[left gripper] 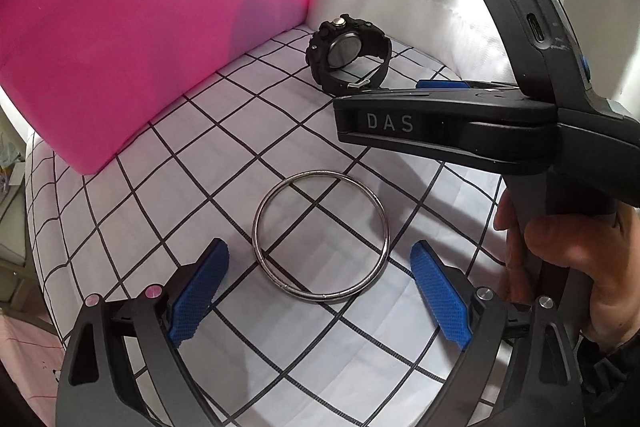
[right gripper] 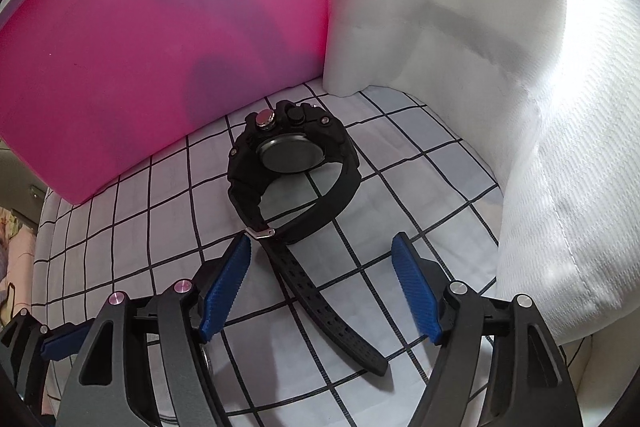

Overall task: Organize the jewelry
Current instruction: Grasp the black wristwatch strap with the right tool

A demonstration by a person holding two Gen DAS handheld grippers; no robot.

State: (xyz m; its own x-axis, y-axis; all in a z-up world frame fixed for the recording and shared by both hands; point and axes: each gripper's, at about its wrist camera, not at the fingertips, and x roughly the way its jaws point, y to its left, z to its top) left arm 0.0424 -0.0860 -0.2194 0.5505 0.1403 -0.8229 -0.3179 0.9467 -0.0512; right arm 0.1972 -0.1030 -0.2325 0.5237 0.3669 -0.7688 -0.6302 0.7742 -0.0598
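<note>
1. Bangle (left gripper: 320, 235) lies flat on the checked cloth (left gripper: 160, 179), between the left gripper (left gripper: 320, 287) pads, untouched; jaws wide, empty, likely set to grasp.
2. Watch (right gripper: 294, 167) lies far, near the pink panel (right gripper: 140, 47); right gripper (right gripper: 320, 287) wide, empty, straddling its strap.
3. Only the right view shows the strap tail.

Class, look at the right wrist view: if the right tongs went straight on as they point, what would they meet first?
Most likely the black watch: its loose strap end lies between the open right tongs, though height above it is unclear.
</note>
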